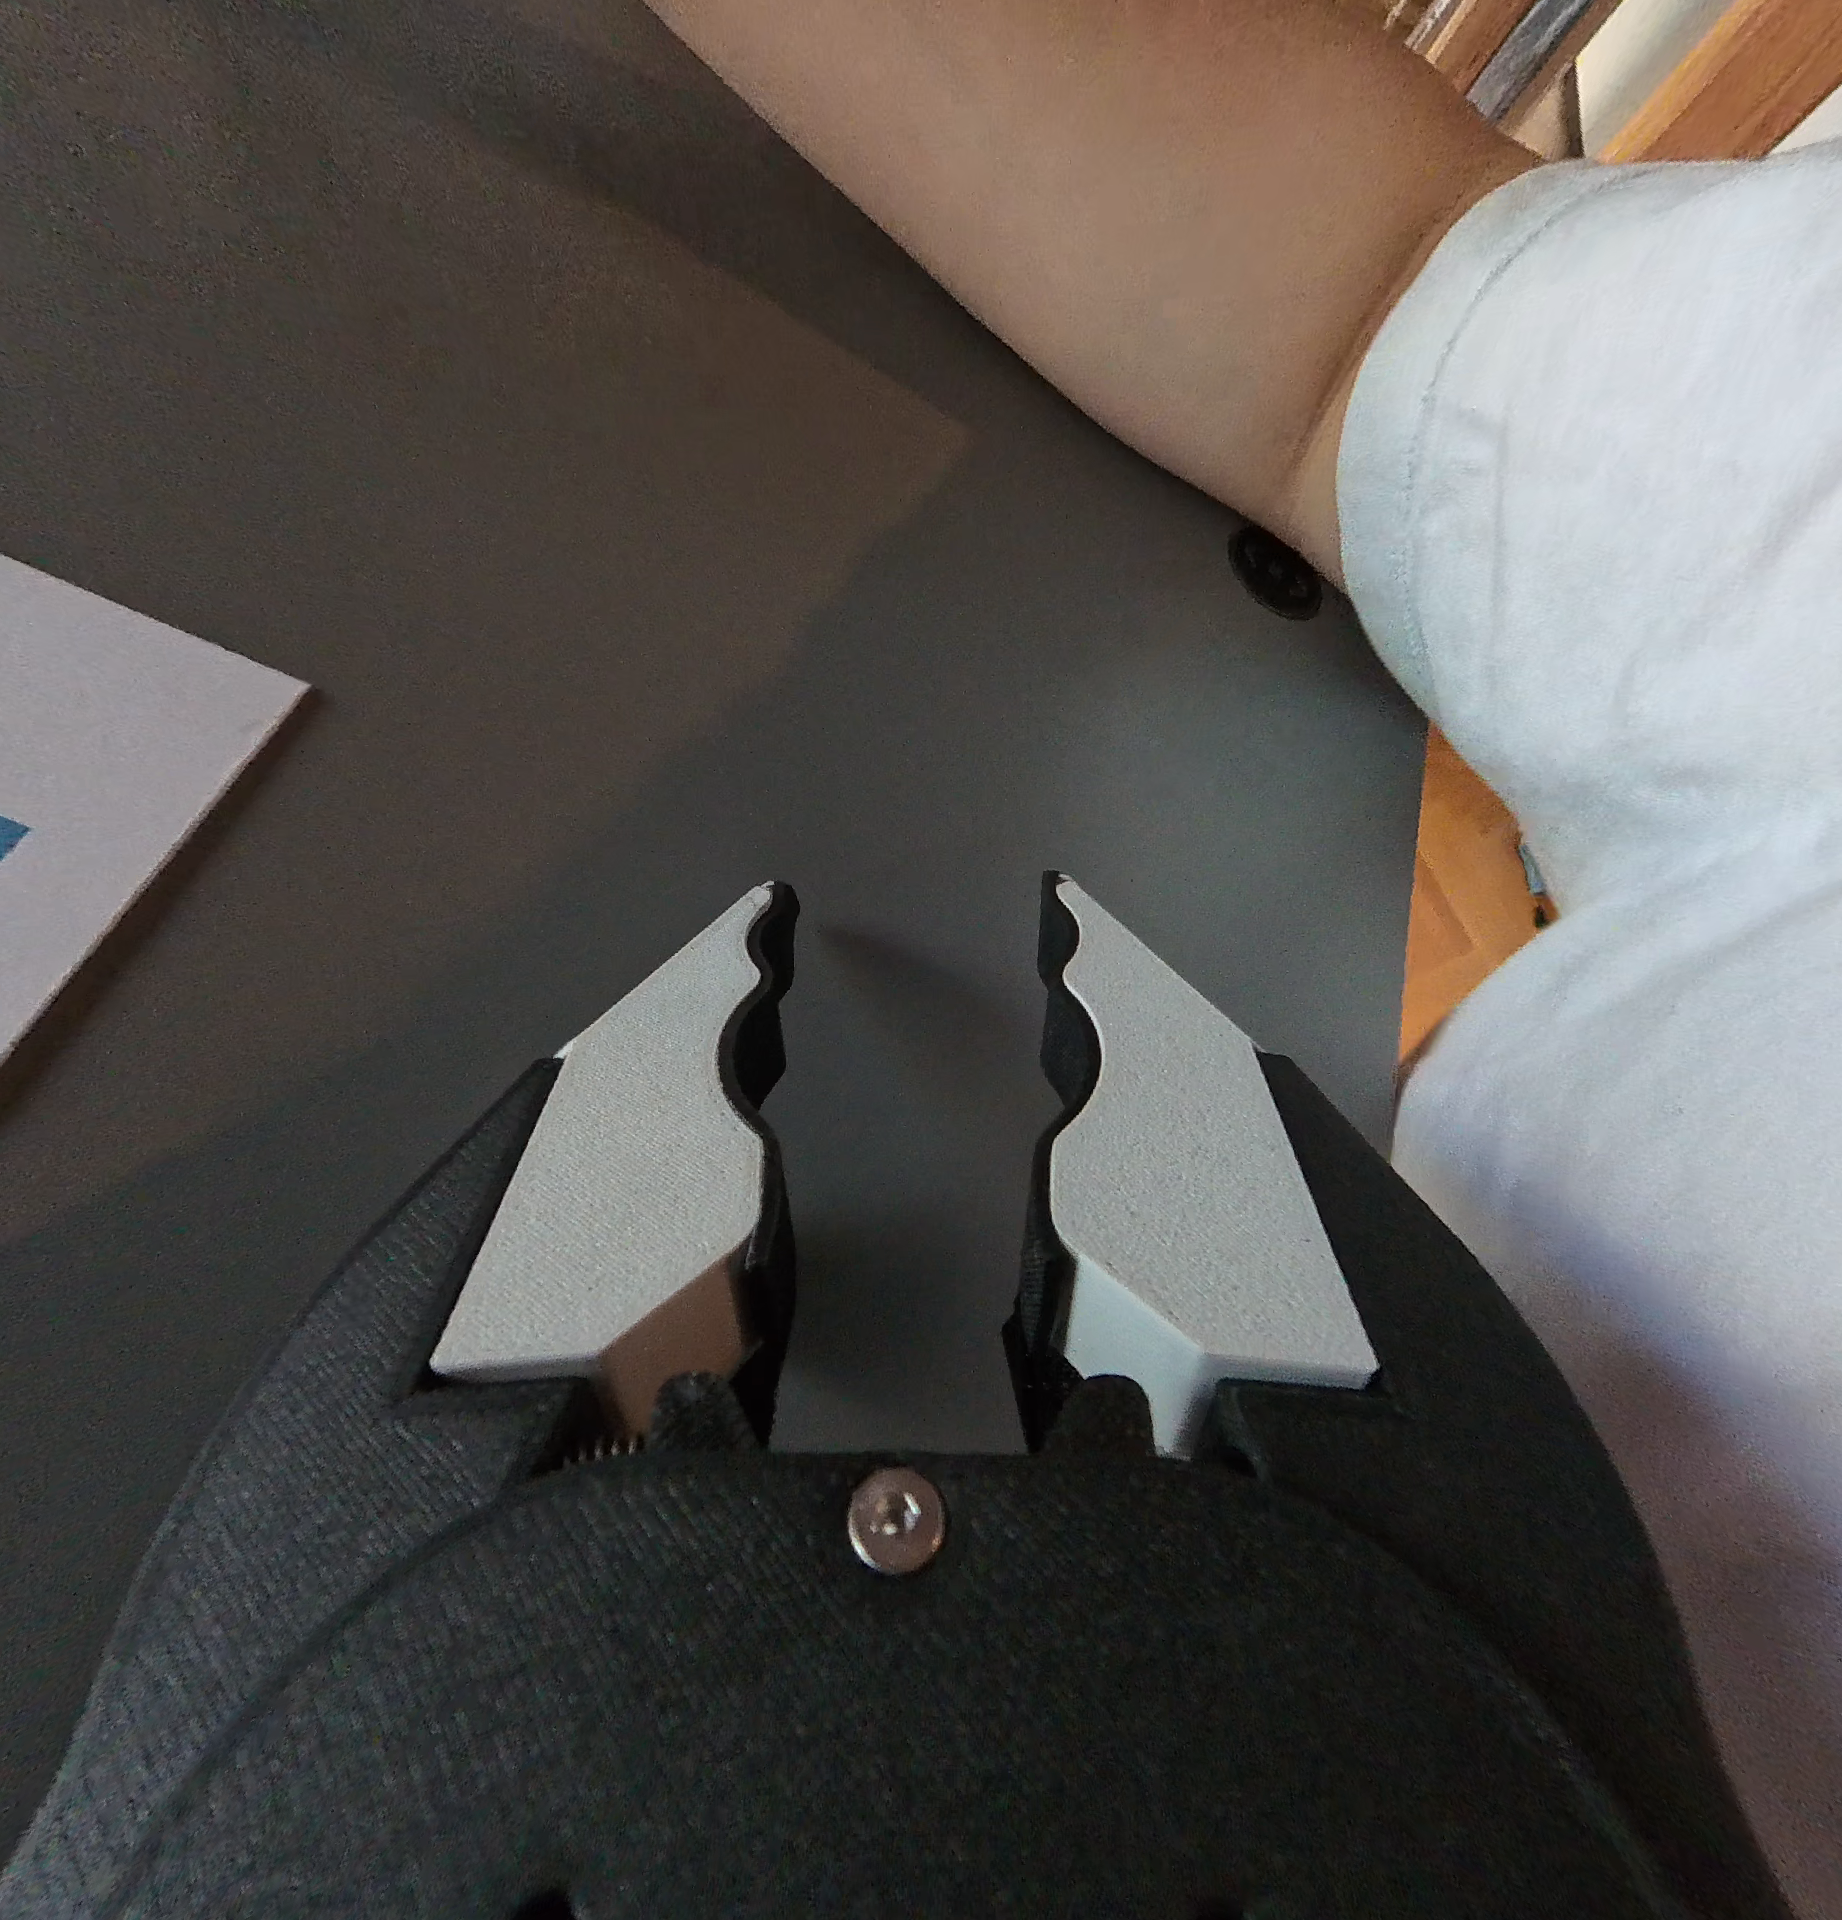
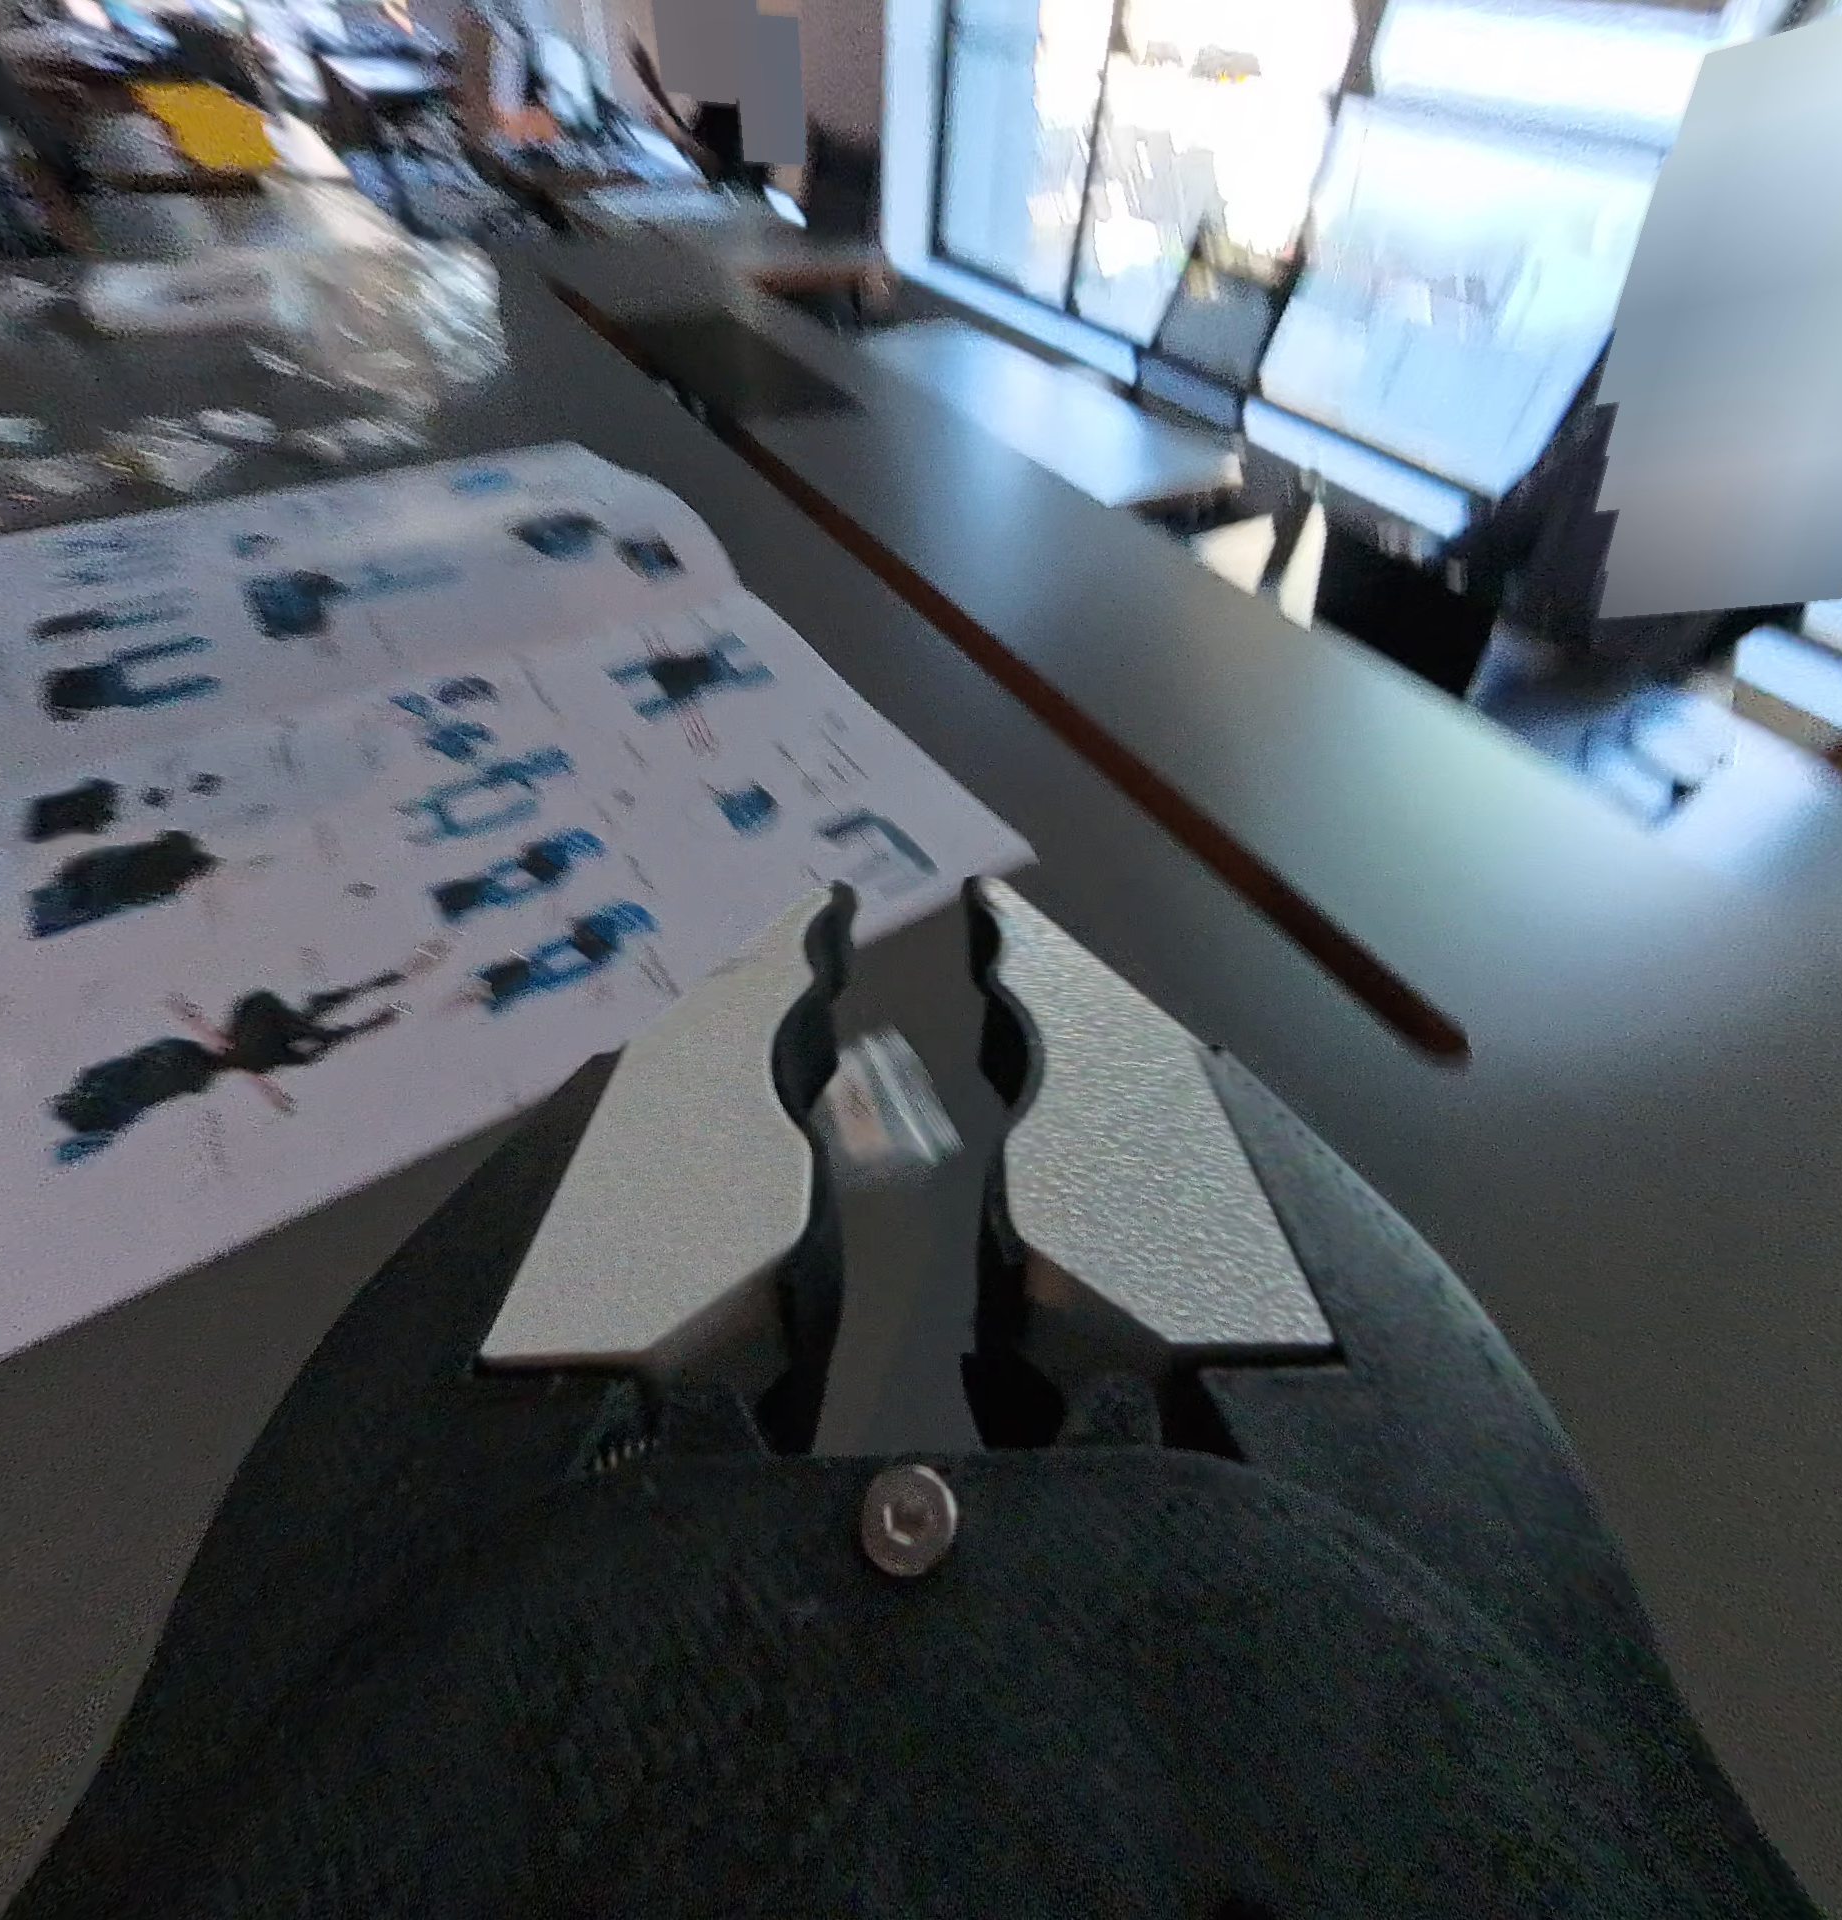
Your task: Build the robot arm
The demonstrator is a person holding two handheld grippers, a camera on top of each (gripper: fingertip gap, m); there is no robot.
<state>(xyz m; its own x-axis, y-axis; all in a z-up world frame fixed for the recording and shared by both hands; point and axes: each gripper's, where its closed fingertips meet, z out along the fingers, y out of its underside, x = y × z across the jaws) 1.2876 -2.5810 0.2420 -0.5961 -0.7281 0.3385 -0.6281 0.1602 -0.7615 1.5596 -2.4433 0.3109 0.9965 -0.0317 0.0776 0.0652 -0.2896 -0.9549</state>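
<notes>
Left wrist view: left gripper [image 1: 917, 904] jaws apart, empty, over bare table [image 1: 481, 416]; right gripper [image 2: 906, 899] jaws narrowly apart, empty, near printed sheet [image 2: 304, 790].

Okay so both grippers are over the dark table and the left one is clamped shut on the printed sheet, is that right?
Not quite. In the left wrist view the left gripper has its jaws open around nothing; the printed sheet lies apart from it. Both grippers are over the dark table.

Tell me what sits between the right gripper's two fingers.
In the right wrist view, a small pale blurred object shows between the right gripper fingers, over the dark table; whether they touch it is unclear.
</notes>
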